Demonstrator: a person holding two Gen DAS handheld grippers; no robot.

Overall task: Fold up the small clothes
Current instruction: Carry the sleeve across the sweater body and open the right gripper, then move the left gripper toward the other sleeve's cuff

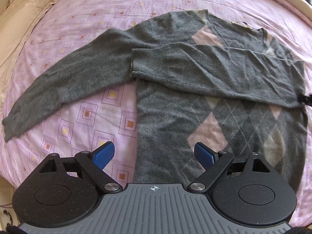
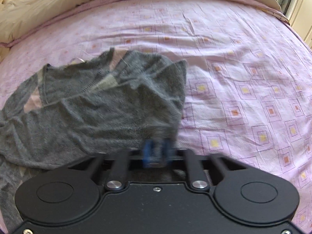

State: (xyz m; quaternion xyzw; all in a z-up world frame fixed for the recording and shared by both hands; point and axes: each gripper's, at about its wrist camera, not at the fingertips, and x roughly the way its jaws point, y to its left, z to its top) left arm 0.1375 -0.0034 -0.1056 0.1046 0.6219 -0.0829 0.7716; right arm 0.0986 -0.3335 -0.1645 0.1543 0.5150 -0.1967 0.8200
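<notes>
A grey argyle sweater (image 1: 224, 101) lies spread on a bed covered by a pink patterned sheet (image 1: 93, 115). Taking the sweater as the landmark: its V-neck collar (image 1: 216, 33) points away from the left wrist camera, its hem lies nearest that camera, and pink and beige diamonds run down its front. One sleeve (image 1: 195, 68) is folded across the chest, its ribbed cuff (image 1: 148, 62) ending near the sweater's left side seam. The other sleeve (image 1: 58, 85) stretches out flat over the sheet, away from the body of the sweater.

The left gripper (image 1: 154, 156) hovers above the sweater's hem with its jaws spread wide, its blue pads (image 1: 103, 156) holding nothing.

The right gripper (image 2: 156, 152) is at the sweater's right edge, its jaws drawn close together on a bunched fold of the grey knit; this part of the right wrist view is motion-blurred. From there the fabric rises and drapes back over the sweater.

A cream quilt (image 2: 48, 5) lies beyond the sweater, along the far edge of the sheet.
</notes>
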